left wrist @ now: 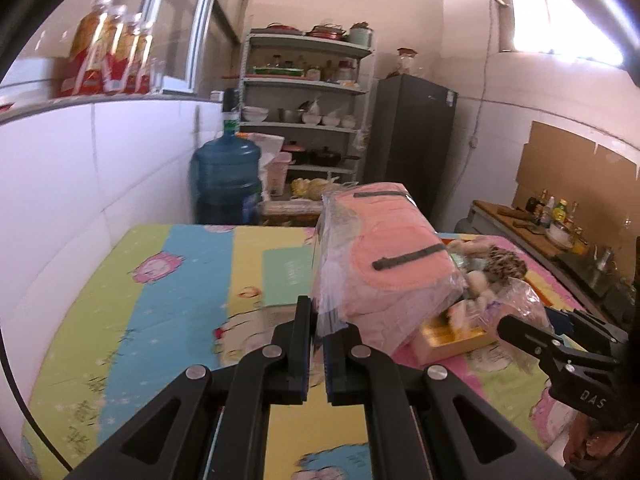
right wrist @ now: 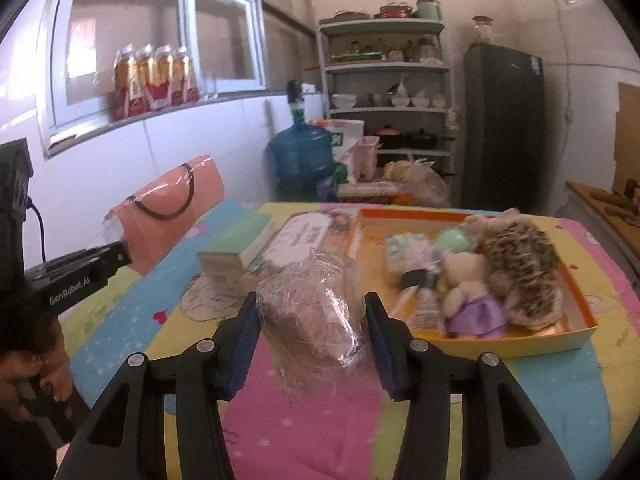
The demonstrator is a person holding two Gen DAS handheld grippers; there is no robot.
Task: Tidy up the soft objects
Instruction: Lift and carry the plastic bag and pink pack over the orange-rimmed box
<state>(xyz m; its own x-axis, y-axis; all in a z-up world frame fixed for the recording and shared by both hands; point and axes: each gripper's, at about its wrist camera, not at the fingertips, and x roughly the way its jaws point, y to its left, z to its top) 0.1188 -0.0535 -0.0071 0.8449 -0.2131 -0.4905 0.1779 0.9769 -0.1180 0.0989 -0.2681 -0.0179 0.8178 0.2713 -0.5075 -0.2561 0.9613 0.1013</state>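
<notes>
A pink folded cloth item with dark straps, sealed in clear plastic [left wrist: 384, 248], hangs above the colourful mat. My left gripper [left wrist: 320, 320] is shut on the near edge of its plastic wrap. The right wrist view shows the same pink pack [right wrist: 172, 208] held up at the left by the left gripper [right wrist: 120, 257]. My right gripper [right wrist: 311, 304] is shut on a brownish soft bundle in crinkled clear plastic [right wrist: 316, 320], with both pads pressing its sides. The left wrist view shows the right gripper [left wrist: 508, 326] low at the right with that bundle [left wrist: 520, 300].
An orange-rimmed yellow tray [right wrist: 520, 342] holds a hedgehog plush [right wrist: 520, 272], a bunny in a purple dress [right wrist: 472, 300] and small tubes. A green-white box [right wrist: 236, 252] and a floral box [right wrist: 308, 236] lie on the mat. A white wall runs along the left. A water jug [right wrist: 300, 152] stands behind.
</notes>
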